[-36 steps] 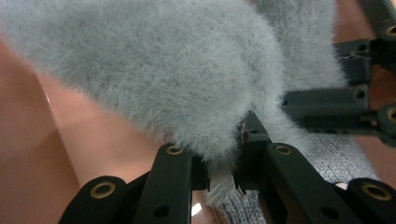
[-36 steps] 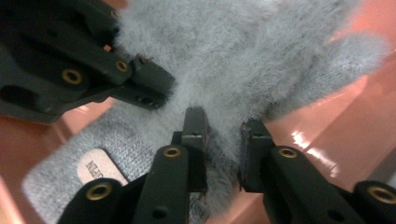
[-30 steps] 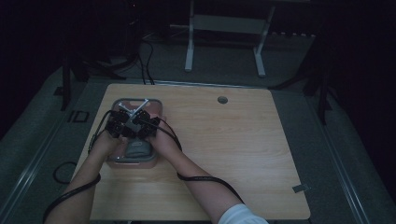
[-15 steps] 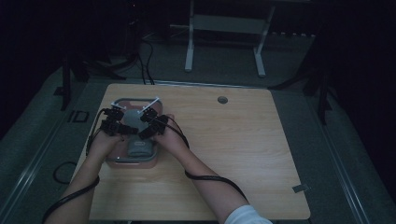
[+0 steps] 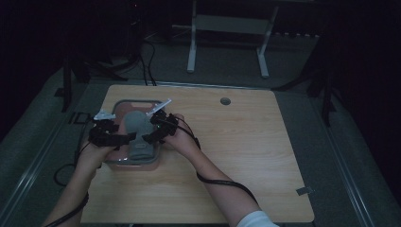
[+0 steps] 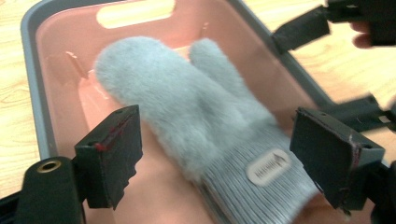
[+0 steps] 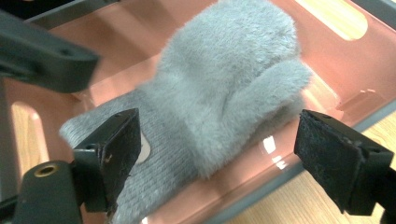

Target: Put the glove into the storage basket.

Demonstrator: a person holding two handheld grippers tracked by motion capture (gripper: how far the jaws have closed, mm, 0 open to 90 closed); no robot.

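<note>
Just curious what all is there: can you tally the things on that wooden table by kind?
Fluffy grey mitten with knit cuff: 1
Pink plastic tray with grey rim: 1
Black hand-held grippers, left and right, both open: 2
Total: 4

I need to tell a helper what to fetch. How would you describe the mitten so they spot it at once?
On the wooden table, near its left edge, sits a shallow pink tray with a grey rim. Inside it lies the mitten, between the two open claws. It is pale grey and fluffy, with a ribbed knit cuff bearing a small oval label, the only soft thing there.
</note>
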